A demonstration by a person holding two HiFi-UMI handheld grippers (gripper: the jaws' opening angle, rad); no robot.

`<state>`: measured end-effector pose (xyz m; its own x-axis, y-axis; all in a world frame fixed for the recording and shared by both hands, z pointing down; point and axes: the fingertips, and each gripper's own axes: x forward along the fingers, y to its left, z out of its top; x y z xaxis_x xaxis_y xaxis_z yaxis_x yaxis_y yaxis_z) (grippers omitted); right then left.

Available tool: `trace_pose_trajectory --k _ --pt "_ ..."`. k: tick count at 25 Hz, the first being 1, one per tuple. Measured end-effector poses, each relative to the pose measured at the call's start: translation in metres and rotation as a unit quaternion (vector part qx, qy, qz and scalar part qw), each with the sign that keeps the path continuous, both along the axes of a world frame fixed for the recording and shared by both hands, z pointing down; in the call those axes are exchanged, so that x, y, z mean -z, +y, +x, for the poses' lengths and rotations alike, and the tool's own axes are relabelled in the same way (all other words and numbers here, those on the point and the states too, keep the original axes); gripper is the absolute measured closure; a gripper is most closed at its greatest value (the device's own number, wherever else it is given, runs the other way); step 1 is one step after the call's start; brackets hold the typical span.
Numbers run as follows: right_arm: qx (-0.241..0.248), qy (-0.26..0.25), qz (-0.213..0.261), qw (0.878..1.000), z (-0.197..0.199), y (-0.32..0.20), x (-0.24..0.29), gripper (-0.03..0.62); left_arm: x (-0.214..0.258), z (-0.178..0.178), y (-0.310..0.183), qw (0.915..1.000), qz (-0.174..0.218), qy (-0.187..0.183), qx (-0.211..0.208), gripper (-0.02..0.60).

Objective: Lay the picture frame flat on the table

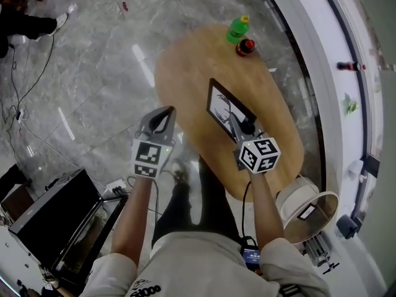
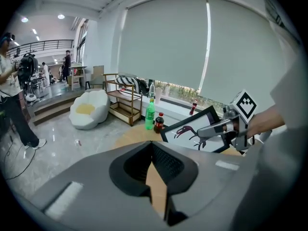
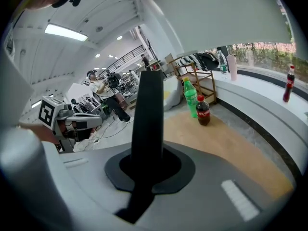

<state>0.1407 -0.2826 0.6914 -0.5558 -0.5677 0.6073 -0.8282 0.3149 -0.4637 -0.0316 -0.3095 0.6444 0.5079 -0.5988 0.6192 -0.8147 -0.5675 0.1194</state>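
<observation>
The black picture frame (image 1: 224, 107) with a bird print stands tilted over the oval wooden table (image 1: 185, 67). My right gripper (image 1: 238, 127) is shut on its near edge. That edge runs as a black bar (image 3: 147, 109) straight up from the jaws in the right gripper view. In the left gripper view the frame (image 2: 190, 128) leans with its print facing left, the right gripper (image 2: 199, 134) clamped on it. My left gripper (image 1: 167, 111) hangs by the table's left edge, jaws shut and holding nothing, apart from the frame.
A green bottle (image 1: 237, 30) and a cola bottle (image 1: 245, 47) stand at the table's far end. A round white basket (image 1: 306, 212) sits off the near right end, a black case (image 1: 55, 218) on the floor at left. A curved white ledge (image 1: 322, 60) runs along the right.
</observation>
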Motion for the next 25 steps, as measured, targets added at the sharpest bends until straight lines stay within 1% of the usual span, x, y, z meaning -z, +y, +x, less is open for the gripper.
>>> trace_pose_trajectory --k 7,11,16,25 --pt "-0.005 -0.009 -0.039 0.999 0.004 0.002 -0.048 0.579 -0.028 0.013 0.008 0.9997 -0.022 0.002 0.001 0.571" --pt "-0.007 -0.016 -0.061 0.998 -0.007 -0.001 -0.076 0.579 -0.042 0.01 0.007 0.9996 -0.028 0.005 0.002 0.571" --pt "-0.011 -0.026 -0.076 0.997 -0.009 -0.008 -0.095 0.579 -0.049 0.01 0.004 0.9994 -0.033 0.006 0.005 0.571" --pt "-0.034 -0.053 -0.112 0.992 -0.004 -0.013 -0.125 0.579 -0.061 0.011 0.009 0.999 -0.044 0.003 0.005 0.571"
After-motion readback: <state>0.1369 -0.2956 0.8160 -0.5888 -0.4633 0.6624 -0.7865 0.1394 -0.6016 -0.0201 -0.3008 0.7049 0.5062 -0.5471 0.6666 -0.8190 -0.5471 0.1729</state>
